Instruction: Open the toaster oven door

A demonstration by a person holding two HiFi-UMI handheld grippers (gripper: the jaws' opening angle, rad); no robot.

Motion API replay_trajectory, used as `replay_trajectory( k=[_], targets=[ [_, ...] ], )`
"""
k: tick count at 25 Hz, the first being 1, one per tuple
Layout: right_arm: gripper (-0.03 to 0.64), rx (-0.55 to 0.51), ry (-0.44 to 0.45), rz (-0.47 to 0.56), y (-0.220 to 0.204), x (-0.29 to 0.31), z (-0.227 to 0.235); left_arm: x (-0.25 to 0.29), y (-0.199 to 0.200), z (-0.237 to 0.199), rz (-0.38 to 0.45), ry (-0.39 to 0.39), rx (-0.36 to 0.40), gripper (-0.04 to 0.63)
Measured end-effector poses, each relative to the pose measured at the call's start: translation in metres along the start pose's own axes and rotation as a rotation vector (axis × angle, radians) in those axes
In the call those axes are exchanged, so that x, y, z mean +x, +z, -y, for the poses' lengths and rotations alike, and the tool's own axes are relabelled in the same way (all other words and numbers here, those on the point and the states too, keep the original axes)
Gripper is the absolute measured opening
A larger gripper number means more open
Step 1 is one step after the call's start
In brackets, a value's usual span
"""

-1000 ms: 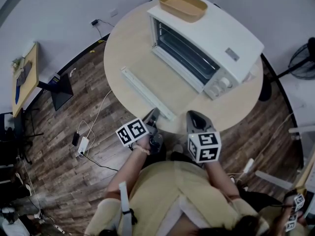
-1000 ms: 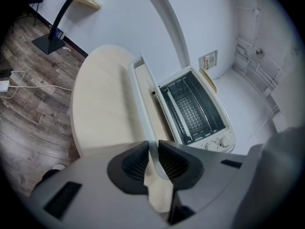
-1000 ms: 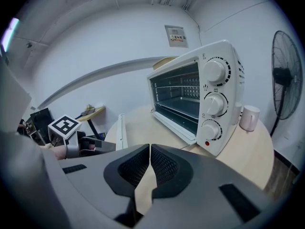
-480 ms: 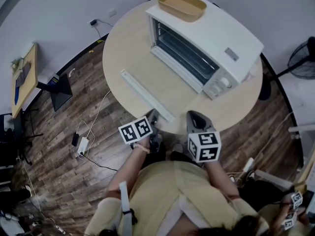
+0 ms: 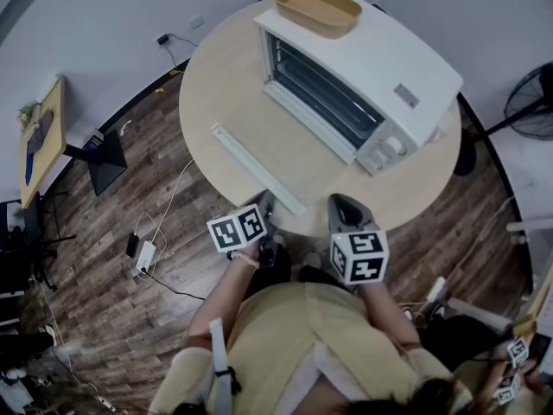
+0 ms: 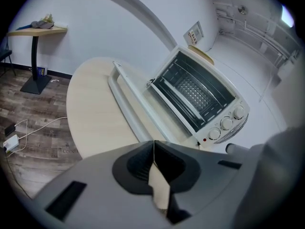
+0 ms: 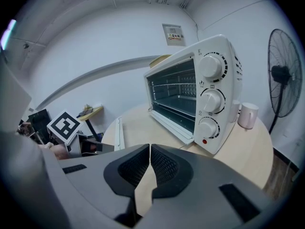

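The white toaster oven [image 5: 380, 67] stands on the round table [image 5: 216, 85] with its door [image 5: 298, 150] lying open and flat, handle bar [image 5: 257, 164] toward me. The cavity and rack show in the left gripper view [image 6: 193, 92], and the three knobs in the right gripper view [image 7: 211, 100]. My left gripper [image 5: 265, 204] hovers at the table's near edge, just short of the handle. It is shut, pads [image 6: 154, 147] meeting with nothing between them. My right gripper [image 5: 344, 206] is beside it, also shut [image 7: 150, 149] and empty.
A tan tray [image 5: 318, 7] rests on the oven's top. A white mug [image 7: 247, 115] stands right of the oven, and a floor fan [image 7: 283, 75] beyond it. A small side table [image 5: 43, 137] and cables [image 5: 147, 249] are on the wooden floor at left.
My left gripper has shifted and turned slightly at the table's edge. The oven, its open door and the right gripper stay as they were.
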State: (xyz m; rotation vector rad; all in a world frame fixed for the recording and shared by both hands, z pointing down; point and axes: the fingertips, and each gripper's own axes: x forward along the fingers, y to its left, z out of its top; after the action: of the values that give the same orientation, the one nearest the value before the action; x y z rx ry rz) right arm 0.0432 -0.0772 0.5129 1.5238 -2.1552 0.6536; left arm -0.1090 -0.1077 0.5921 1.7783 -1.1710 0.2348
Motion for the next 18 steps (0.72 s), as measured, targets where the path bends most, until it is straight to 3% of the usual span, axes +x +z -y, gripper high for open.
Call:
replay_trajectory(
  k=[4, 9, 18],
  targets=[
    [0.003, 0.003, -0.002, -0.001, -0.001, 0.002, 0.004, -0.007, 0.007, -0.003, 0.021, 0.0, 0.032, 0.008],
    [0.003, 0.008, -0.007, 0.006, 0.001, 0.002, 0.005, -0.024, 0.014, -0.01, 0.065, 0.05, 0.128, 0.008],
    [0.003, 0.009, -0.011, 0.016, 0.007, 0.001, 0.009, -0.068, 0.041, 0.009, 0.184, 0.065, 0.345, 0.008]
  ],
)
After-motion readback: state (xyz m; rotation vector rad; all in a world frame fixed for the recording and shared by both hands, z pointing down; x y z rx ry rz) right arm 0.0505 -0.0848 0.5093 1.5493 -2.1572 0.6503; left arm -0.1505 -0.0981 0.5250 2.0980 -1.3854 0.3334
